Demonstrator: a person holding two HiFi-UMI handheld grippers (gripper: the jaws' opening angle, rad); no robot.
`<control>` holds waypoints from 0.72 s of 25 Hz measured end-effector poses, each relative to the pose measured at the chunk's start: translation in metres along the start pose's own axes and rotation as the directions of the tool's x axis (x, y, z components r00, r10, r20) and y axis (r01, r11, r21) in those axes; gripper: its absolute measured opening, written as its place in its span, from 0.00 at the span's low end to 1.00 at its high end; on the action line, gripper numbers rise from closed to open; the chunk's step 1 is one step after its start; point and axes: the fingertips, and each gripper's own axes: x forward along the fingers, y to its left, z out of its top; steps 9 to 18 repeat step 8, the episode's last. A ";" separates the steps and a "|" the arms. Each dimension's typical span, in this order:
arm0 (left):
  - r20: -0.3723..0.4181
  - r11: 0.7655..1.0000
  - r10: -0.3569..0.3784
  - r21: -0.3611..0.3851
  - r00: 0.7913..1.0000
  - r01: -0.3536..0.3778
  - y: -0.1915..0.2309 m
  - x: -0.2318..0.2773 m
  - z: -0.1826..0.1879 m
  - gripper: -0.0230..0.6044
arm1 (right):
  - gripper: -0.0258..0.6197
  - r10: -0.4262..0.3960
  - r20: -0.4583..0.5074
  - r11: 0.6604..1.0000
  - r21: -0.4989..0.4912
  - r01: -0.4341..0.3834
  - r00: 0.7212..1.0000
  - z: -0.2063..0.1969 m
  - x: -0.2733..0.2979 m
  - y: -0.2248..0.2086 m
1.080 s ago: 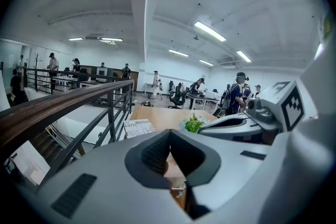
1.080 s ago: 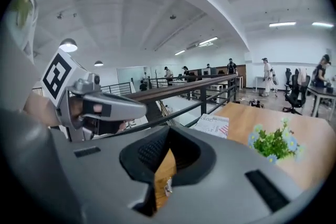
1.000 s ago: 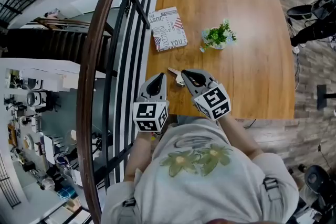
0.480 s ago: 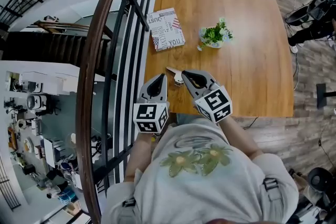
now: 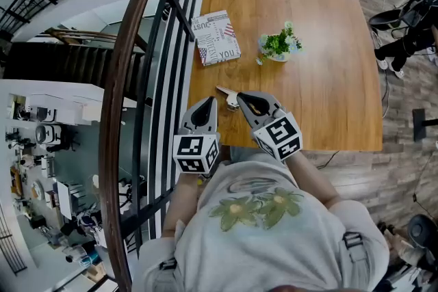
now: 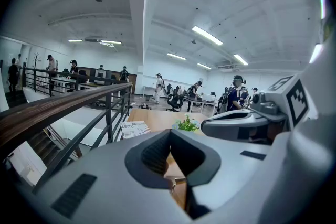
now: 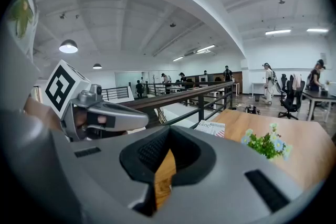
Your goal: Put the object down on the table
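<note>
- Wooden surface (image 5: 321, 78) beside a dark stair railing (image 5: 130, 78), with an open office floor behind it where people stand among the desks.
- Further back on the surface lie a printed book (image 5: 217, 37) and a small potted plant (image 5: 279, 46), well apart from the person's hands.
- The small object (image 5: 228, 98) lies flat on the surface near its front edge, just ahead of both gripper tips and closest to the right one. I cannot say whether it touches that tip.
- It looks pale and metallic, a short strip with something ring-like on it, perhaps keys. It is too small to say for sure.
- The left gripper (image 5: 208, 100) has its jaws together and nothing between them, and wood shows through the gap behind the tips.
- The right gripper (image 5: 241, 97) is also closed and empty.
- By my reading the job is as good as done, since the object rests on the surface and neither gripper grips it. All that seems left is to draw the hands back.
</note>
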 end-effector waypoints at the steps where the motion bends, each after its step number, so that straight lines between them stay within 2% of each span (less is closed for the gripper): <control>1: 0.000 1.000 -0.001 0.001 1.000 0.001 -0.002 -0.003 0.000 0.06 | 0.05 -0.001 0.000 1.000 0.000 0.001 1.000 0.001 -0.003 0.002; 18: -0.001 1.000 -0.001 -0.006 1.000 0.001 -0.009 -0.009 0.007 0.06 | 0.05 -0.005 -0.002 1.000 -0.004 0.005 1.000 0.008 -0.013 0.003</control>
